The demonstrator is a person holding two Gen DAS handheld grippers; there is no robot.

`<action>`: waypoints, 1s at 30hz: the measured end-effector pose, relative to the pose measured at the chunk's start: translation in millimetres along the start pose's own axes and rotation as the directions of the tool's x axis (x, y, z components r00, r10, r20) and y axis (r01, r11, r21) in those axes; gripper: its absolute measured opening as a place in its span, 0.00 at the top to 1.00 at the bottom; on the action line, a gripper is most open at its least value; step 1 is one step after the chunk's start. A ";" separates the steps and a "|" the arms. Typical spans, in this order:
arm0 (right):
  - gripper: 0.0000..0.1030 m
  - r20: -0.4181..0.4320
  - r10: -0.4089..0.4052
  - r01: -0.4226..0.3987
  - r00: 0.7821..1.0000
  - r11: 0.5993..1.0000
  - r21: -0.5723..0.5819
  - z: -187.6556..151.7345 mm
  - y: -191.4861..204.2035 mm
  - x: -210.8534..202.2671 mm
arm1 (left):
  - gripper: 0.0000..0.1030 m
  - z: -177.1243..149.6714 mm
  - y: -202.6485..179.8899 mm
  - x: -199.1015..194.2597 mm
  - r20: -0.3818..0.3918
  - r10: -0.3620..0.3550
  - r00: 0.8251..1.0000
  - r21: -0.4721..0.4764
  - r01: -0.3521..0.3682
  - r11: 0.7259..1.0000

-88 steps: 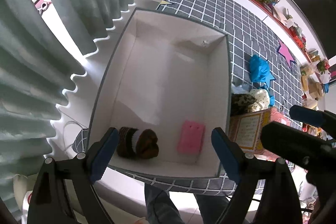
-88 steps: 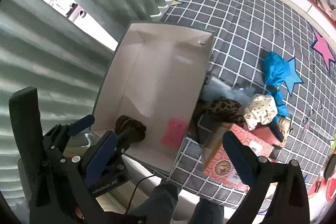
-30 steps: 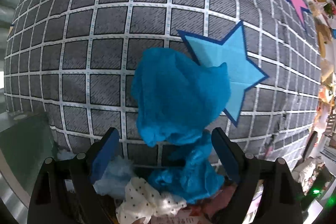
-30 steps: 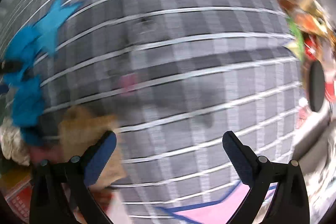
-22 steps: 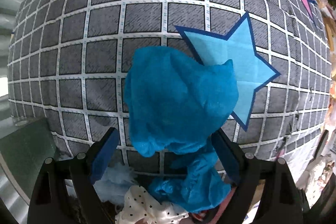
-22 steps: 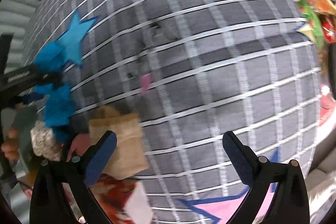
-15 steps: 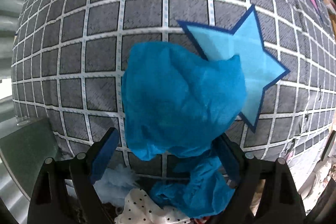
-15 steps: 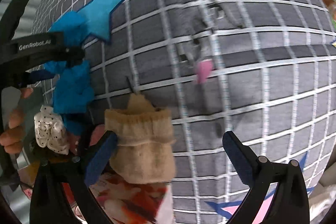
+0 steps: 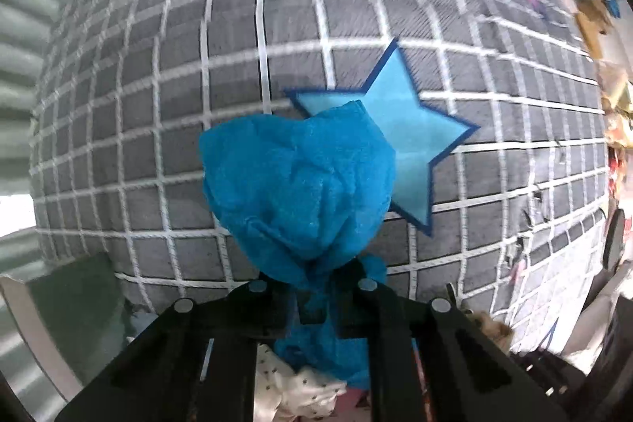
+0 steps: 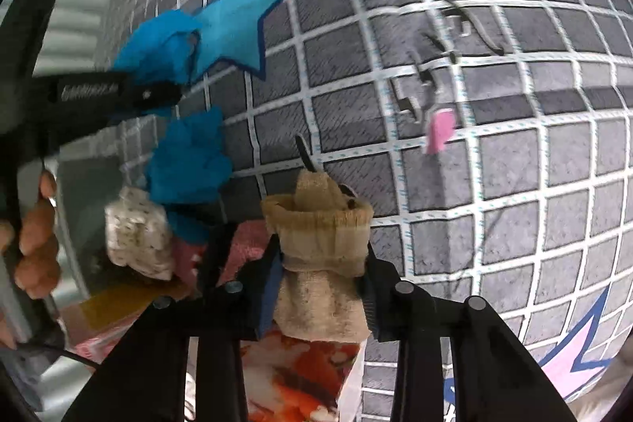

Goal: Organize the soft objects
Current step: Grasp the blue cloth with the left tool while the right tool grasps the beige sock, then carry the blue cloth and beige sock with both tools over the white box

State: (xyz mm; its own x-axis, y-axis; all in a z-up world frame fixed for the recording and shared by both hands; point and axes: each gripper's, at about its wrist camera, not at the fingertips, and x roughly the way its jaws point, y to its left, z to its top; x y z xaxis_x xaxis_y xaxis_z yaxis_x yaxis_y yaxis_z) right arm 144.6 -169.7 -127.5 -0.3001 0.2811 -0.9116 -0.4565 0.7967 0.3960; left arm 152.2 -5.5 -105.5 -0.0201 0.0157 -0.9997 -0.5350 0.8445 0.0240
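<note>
Already pinched: crumpled bright-blue cloth (image 9: 296, 184) bulging ahead of the left gripper (image 9: 314, 297), jaws pressed together on its neck. Closing on the rolled beige sock (image 10: 322, 263): right gripper (image 10: 320, 287), sock upright between the pads, above the grey grid-patterned mat (image 10: 514, 184).

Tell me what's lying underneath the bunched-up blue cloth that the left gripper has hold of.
Under the blue cloth lies the grey checked mat, and the cloth overlaps one arm of the light blue star printed on it. Whatever sits directly beneath the bundle is covered.
</note>
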 end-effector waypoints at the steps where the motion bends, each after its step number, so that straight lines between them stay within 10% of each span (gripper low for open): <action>1: 0.64 0.013 0.000 0.000 1.000 1.000 0.002 -1.6 -0.1 -4.4 | 0.87 -1.4 2.9 -7.4 0.019 0.001 1.000 0.012 -0.001 1.000; 13: 0.64 0.103 0.016 -0.017 0.995 1.000 0.010 -3.2 -46.5 -67.6 | 0.86 -63.5 -8.9 -115.9 0.156 -0.095 0.983 0.099 0.080 0.992; 30: 0.64 0.170 0.040 -0.030 0.985 0.998 -0.063 -46.4 3.0 -109.4 | 0.86 -130.4 27.4 -135.5 0.264 -0.134 0.955 0.105 0.110 0.988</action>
State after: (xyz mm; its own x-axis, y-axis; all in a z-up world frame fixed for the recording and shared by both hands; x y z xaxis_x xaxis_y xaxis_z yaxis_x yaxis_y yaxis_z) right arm 137.2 -222.9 -21.4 -0.1711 0.3996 -0.9006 -0.4992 0.7529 0.4289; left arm 30.1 -54.4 31.6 0.2754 0.0426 -0.9604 -0.4421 0.8927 -0.0872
